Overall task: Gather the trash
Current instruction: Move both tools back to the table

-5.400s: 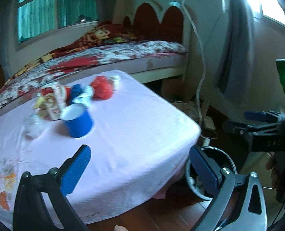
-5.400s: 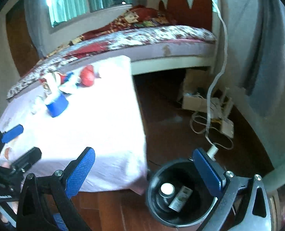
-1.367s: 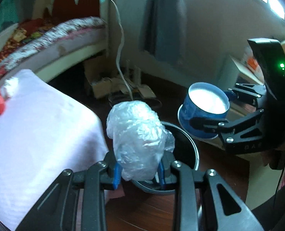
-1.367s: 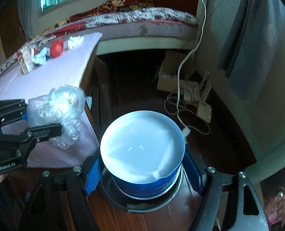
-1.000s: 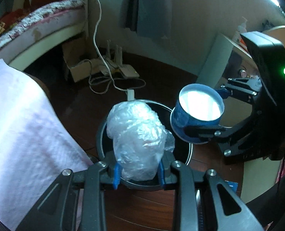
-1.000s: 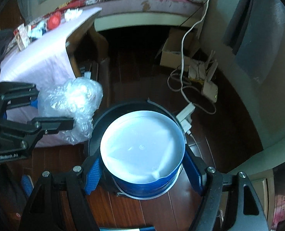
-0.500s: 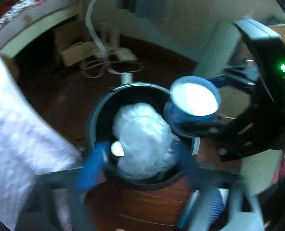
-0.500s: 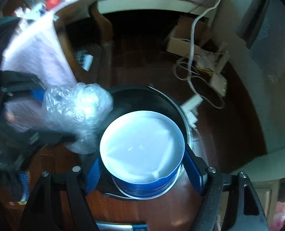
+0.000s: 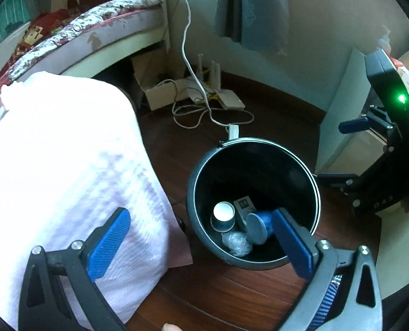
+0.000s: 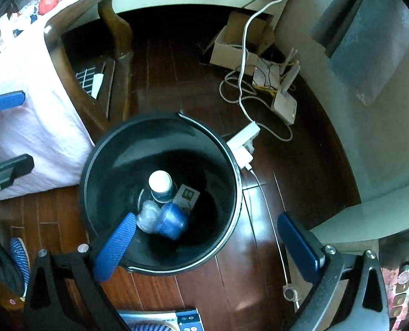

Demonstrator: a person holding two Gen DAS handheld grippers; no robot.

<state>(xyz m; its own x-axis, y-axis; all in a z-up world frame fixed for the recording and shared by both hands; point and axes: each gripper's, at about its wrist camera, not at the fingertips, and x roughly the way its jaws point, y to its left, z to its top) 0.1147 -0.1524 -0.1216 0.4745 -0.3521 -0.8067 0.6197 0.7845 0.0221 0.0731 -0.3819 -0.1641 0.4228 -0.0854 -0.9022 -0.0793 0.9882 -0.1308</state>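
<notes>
Round black plastic trash bin [image 9: 193, 193] [image 10: 94, 171] stands on dark wooden floor [image 9: 204, 298], just beside table draped in pale pink cloth [image 9: 66, 151].

Left gripper [image 9: 201, 240]: jaws spread wide, empty, blue pads showing, hovering over the bin's near rim. Right gripper [image 10: 207, 245]: jaws likewise wide apart and empty, above the bin; its left pad overlaps the rim in view.

Bin contents at bottom: upright small blue paper cup with white inside [image 9: 223, 215] [image 10: 160, 183]; larger blue paper cup lying on its side [image 9: 259, 224] [image 10: 171, 219]; crumpled clear plastic bag [image 9: 237, 244] [image 10: 148, 216] touching the tipped cup; small printed carton [image 9: 244, 204] [image 10: 187, 194].

White power strip [image 10: 244, 140] and cable lie beside the bin.
</notes>
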